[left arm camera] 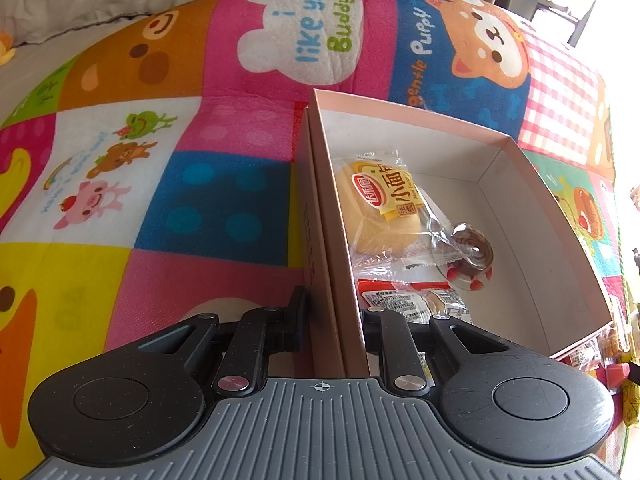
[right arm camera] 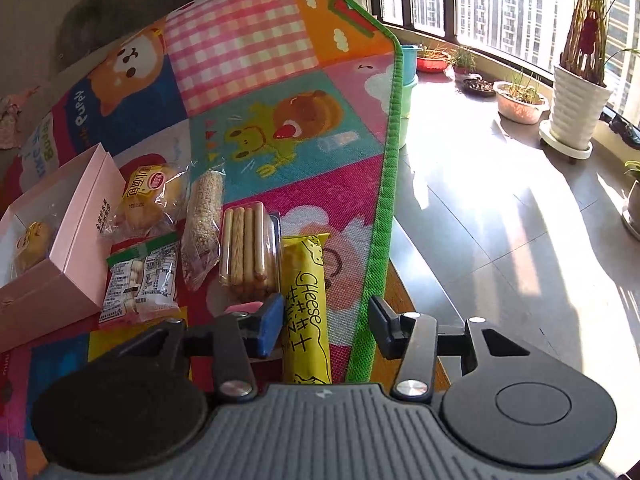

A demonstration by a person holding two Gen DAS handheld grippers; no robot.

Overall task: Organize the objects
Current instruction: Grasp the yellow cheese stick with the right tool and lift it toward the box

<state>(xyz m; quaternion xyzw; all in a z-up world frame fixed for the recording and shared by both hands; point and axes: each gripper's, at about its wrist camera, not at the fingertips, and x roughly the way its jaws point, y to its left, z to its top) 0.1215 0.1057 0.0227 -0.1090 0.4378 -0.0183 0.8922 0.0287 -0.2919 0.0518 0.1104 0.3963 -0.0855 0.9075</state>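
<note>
A pink cardboard box (left arm camera: 552, 216) lies open on a colourful play mat. Inside are a wrapped small bread (left arm camera: 380, 208), a swirl lollipop (left arm camera: 472, 256) and a red-and-white snack packet (left arm camera: 412, 296). My left gripper (left arm camera: 334, 316) is shut on the box's near left wall. In the right wrist view the box (right arm camera: 76, 232) is at the left. Beside it lie another wrapped bread (right arm camera: 150, 196), a green-topped packet (right arm camera: 140, 276), a grain bar (right arm camera: 204, 220), a tray of biscuit sticks (right arm camera: 248, 248) and a yellow Cheese bar (right arm camera: 306, 308). My right gripper (right arm camera: 324, 324) is open around the Cheese bar.
The mat's green edge (right arm camera: 384, 208) runs down the right, with glossy tiled floor (right arm camera: 500, 220) beyond. Potted plants (right arm camera: 576, 92) stand by the window. More wrapped snacks (left arm camera: 612, 360) show past the box's right corner. A grey cushion (left arm camera: 80, 4) lies behind the mat.
</note>
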